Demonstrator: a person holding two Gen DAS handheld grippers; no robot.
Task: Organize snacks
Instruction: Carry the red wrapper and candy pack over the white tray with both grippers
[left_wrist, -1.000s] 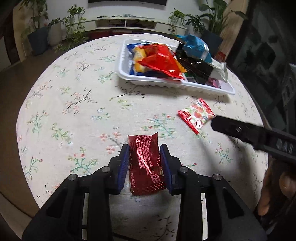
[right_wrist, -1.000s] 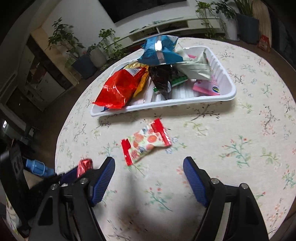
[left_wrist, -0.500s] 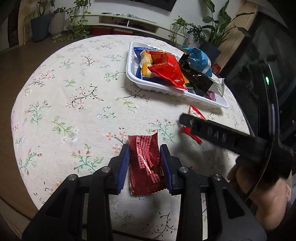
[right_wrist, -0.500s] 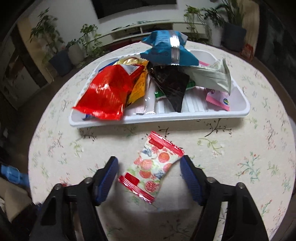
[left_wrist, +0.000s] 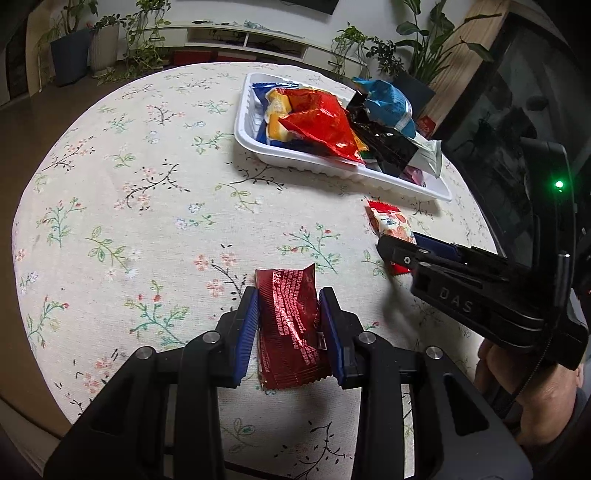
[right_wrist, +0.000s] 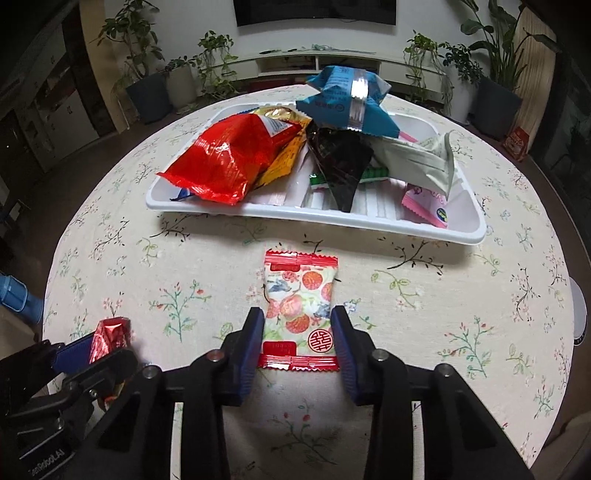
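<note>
Left gripper (left_wrist: 288, 325) angled steeply down, blue pads clamped on a dark red snack packet (left_wrist: 290, 332), right gripper (right_wrist: 298, 341) at its 2 o'clock, jaws closing around a fruit-print packet (right_wrist: 300, 306), bare hand (left_wrist: 517, 387) gripping its handle

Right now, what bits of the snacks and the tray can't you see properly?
- Dark red packet: in the right wrist view only a crumpled end shows; the left tool covers the rest.
- Fruit-print packet: in the left wrist view the right tool, closing on it, hides its near half.
- White tray: heaped bags hide much of its floor.
- Packet print: too small to read.
</note>
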